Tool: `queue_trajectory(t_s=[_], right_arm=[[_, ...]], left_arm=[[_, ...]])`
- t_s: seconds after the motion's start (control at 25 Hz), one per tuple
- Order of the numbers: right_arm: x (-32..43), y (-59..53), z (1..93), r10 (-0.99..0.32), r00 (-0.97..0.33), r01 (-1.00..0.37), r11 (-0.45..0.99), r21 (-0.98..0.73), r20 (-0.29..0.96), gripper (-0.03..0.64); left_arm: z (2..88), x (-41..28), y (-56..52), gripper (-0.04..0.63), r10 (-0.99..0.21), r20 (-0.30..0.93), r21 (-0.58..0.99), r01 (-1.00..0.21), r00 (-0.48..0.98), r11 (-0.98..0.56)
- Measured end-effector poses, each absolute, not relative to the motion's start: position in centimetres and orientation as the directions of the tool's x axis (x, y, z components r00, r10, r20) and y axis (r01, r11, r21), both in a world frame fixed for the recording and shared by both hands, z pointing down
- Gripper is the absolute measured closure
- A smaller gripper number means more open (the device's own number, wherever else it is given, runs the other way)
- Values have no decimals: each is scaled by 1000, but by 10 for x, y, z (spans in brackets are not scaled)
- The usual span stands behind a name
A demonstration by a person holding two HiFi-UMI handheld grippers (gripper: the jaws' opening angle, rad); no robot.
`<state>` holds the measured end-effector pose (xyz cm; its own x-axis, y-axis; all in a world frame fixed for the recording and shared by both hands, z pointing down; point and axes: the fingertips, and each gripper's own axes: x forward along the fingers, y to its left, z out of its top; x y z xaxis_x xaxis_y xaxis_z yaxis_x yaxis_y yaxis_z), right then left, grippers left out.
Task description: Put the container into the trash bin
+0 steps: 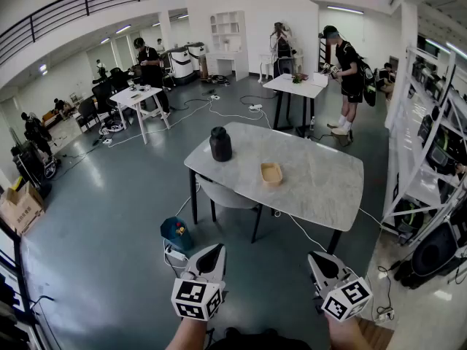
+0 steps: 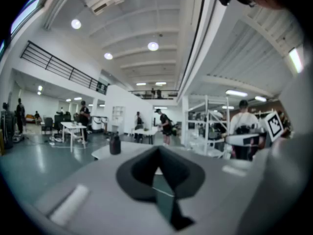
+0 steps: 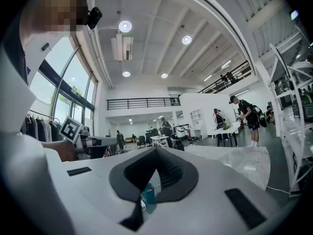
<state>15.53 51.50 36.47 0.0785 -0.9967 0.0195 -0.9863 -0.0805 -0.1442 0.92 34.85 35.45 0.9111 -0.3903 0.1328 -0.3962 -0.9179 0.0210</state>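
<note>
Left gripper point(image 1: 210, 251) and right gripper point(image 1: 316, 258), both closed and empty, should open before reaching the far table's point(image 1: 321, 184) tan container point(image 1: 271, 173).

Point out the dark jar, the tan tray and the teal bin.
Dark jar point(image 1: 220, 146): head view, middle of its body.
Tan tray point(image 1: 271, 174): head view, its middle.
Teal bin point(image 1: 174, 243): head view, its side wall.

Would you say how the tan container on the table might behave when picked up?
The tan container looks shallow and open, so probably light. Its rim may flex under a pinch. Low and flat on the table, it seems unlikely to tip.
</note>
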Motion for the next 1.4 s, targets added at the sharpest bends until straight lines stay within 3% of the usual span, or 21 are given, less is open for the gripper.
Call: queue_trajectory(t_s=[0.68,1.4], right_arm=[[194,484,383,-998,-14,-989,5,-147,60,623],[313,280,432,-972,26,-961,-89,-262,232,623]], left_arm=[[386,72,335,586,-342,191,51,-358,920,-932],[416,223,141,586,-178,237,115,-209,955,-971]])
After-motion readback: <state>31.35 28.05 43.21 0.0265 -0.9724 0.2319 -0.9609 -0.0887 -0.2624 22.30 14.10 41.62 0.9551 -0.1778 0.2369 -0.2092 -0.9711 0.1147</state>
